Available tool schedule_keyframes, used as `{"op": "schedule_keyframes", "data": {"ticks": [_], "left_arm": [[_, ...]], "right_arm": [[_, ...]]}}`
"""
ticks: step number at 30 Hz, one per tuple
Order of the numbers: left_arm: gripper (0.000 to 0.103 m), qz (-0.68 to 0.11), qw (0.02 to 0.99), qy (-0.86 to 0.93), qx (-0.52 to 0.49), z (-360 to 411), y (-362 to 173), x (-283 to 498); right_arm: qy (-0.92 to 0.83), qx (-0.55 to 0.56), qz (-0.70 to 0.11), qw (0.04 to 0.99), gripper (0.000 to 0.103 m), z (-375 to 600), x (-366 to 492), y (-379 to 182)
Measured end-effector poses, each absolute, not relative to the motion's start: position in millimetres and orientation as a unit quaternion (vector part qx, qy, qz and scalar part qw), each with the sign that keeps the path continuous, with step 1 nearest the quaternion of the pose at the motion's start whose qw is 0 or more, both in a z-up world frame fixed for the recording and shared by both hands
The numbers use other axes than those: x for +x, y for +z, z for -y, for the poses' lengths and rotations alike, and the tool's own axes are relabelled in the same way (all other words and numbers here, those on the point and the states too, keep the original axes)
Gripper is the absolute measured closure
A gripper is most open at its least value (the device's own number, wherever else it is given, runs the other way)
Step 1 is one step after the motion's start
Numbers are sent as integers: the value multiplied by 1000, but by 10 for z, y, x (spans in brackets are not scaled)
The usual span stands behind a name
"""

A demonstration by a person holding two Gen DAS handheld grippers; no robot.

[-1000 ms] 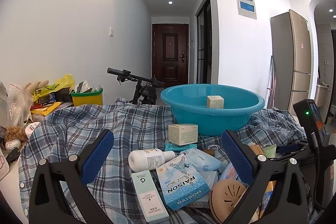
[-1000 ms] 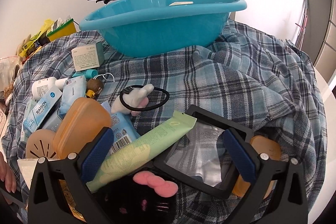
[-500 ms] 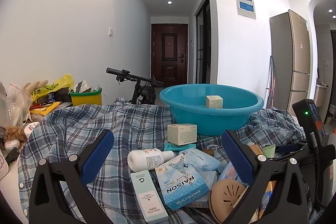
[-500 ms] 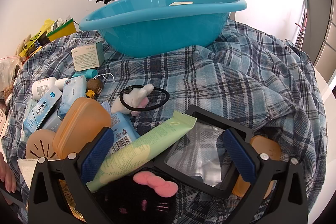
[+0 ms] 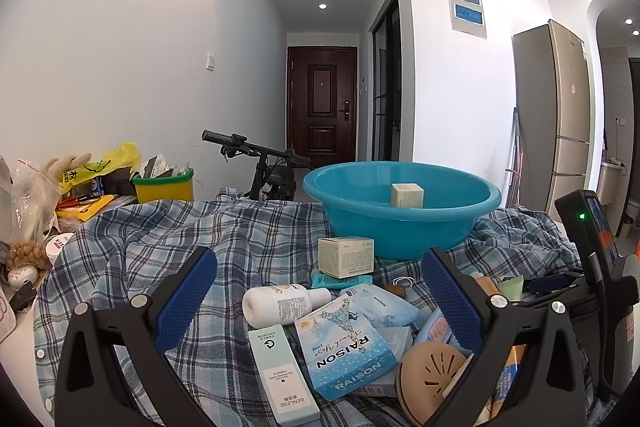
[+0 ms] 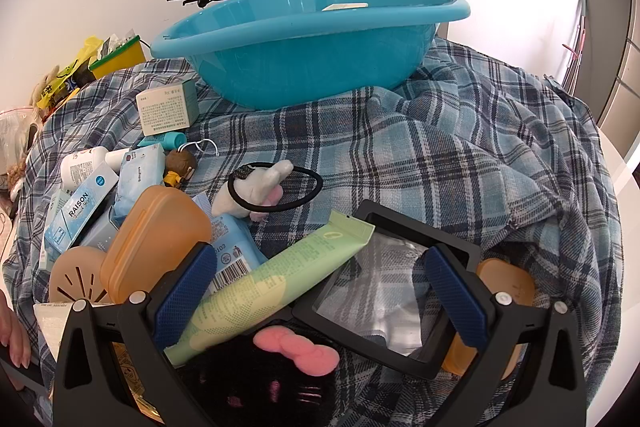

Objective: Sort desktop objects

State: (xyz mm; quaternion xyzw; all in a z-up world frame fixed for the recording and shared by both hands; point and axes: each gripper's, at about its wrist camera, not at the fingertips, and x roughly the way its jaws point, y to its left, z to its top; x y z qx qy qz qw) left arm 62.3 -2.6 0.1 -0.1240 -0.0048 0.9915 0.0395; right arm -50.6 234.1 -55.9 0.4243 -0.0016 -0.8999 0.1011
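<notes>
Both the left gripper (image 5: 320, 301) and the right gripper (image 6: 320, 283) stood wide apart and empty, while the green tube (image 6: 276, 277), low in the frame's centre, looked light, soft and a little slippery, best pinched across its flat middle.

Surface: table draped in blue plaid cloth (image 6: 460, 155). On it: teal basin (image 6: 312, 55), small white box (image 6: 168, 107), black hair tie (image 6: 276, 187), green tube (image 6: 280, 279), black-framed mirror (image 6: 384, 291).
</notes>
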Motion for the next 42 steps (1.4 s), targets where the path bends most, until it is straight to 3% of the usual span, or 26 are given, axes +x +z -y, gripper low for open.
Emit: {"op": "schedule_keyframes", "data": {"ticks": [35,42], "left_arm": [[0,4,41,992,-122,19,-6,627],[0,3,41,991,-124,17,-10,617]], "right_arm": [[-900,425,1,96,0,-2310,-534,-555],[-938,342,-19,50,0,-2290,-172,-312]]}}
